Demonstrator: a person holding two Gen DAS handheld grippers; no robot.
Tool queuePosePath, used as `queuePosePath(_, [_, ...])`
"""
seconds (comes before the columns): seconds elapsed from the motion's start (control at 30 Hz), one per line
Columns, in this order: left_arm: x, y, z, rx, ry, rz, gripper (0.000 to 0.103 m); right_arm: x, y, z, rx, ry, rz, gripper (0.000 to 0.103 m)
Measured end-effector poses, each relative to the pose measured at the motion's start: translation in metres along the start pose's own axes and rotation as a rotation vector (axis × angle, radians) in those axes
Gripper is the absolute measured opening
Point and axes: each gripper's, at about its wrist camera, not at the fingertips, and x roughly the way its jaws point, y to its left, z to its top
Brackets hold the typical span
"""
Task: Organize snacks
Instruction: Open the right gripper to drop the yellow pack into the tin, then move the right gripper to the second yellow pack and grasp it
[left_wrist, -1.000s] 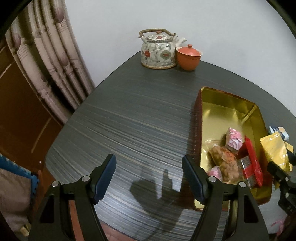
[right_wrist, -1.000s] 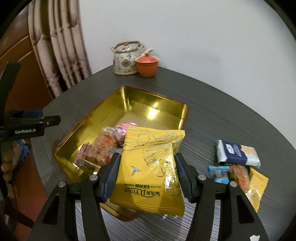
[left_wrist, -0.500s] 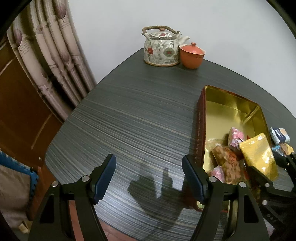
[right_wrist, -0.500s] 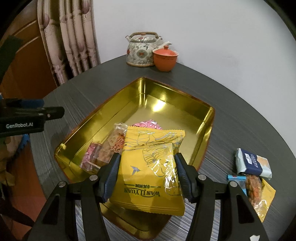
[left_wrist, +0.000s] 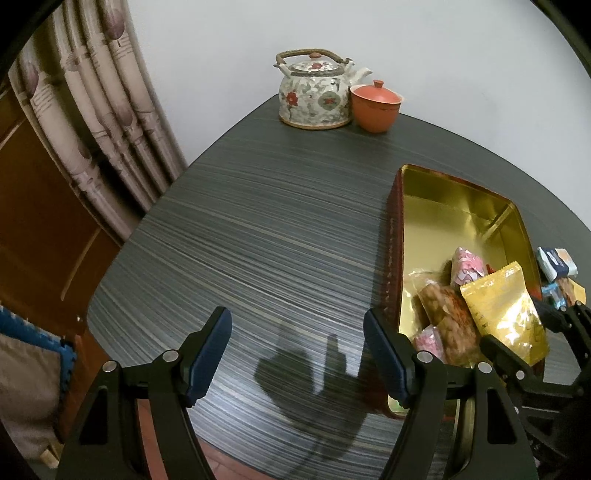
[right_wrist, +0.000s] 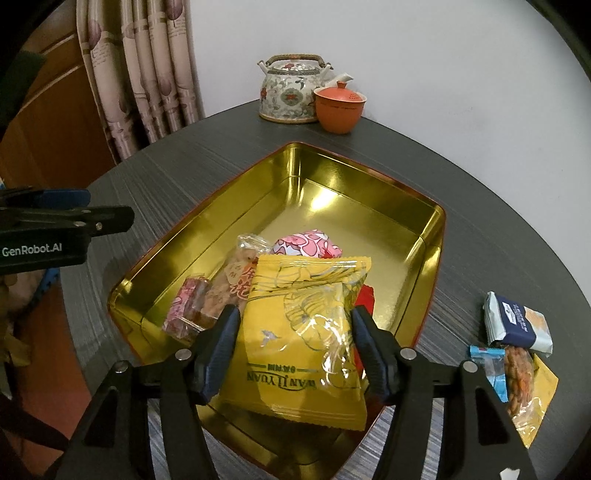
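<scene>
Right gripper (right_wrist: 293, 345): jaws have just been opening. The yellow foil snack packet with gold line print (right_wrist: 301, 328) lies between the pads; a thin gap shows at each side, so the grip reads as released, not clenched. The packet sits over the near end of the gold-lined rectangular metal tin with a red outer wall (right_wrist: 430, 236), resting partly on the snacks below it.

Left gripper (left_wrist: 297, 350): jaws spread wide with nothing between them, hanging above bare table, just left of the tin's red wall.

Count in the tin, besides the yellow packet:
- one pink-and-white patterned wrapped sweet (right_wrist: 308, 245)
- one clear bag of brown crisp pieces (right_wrist: 236, 277)
- one small clear-wrapped pink sweet bar (right_wrist: 186, 306)
- one red packet (right_wrist: 365, 301), mostly hidden under the yellow one

The far half of the tin is bare gold.

Count on the round dark striped tabletop (left_wrist: 258, 221), right of the tin:
- one navy-and-white wrapped bar (right_wrist: 517, 323)
- one clear bag of nuts with blue edge (right_wrist: 517, 365), lying on a flat yellow packet (right_wrist: 546, 376)

At the far edge: one floral ceramic teapot with woven handle (right_wrist: 290, 92), touching one orange clay lidded cup (right_wrist: 340, 107). A patterned curtain (right_wrist: 147, 62) hangs at the left.
</scene>
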Motion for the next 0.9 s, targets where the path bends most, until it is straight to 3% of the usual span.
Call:
queuePosePath(0.5, [-0.002,-0.007,-0.002,0.027,-0.012,0.01,0.082,-0.045,-0.019,-0.005,0.066,-0.081,0.005,0.074])
queuePosePath(0.7, [-0.002,-0.009,-0.002,0.038,-0.012,0.015,0.085,-0.062,-0.055,-0.02,0.143,-0.085,-0.046,0.076])
queuePosePath(0.9, [-0.002,-0.01,-0.003,0.046,-0.012,0.02,0.086,-0.078,-0.111,-0.053,0.256,-0.069,-0.155,0.076])
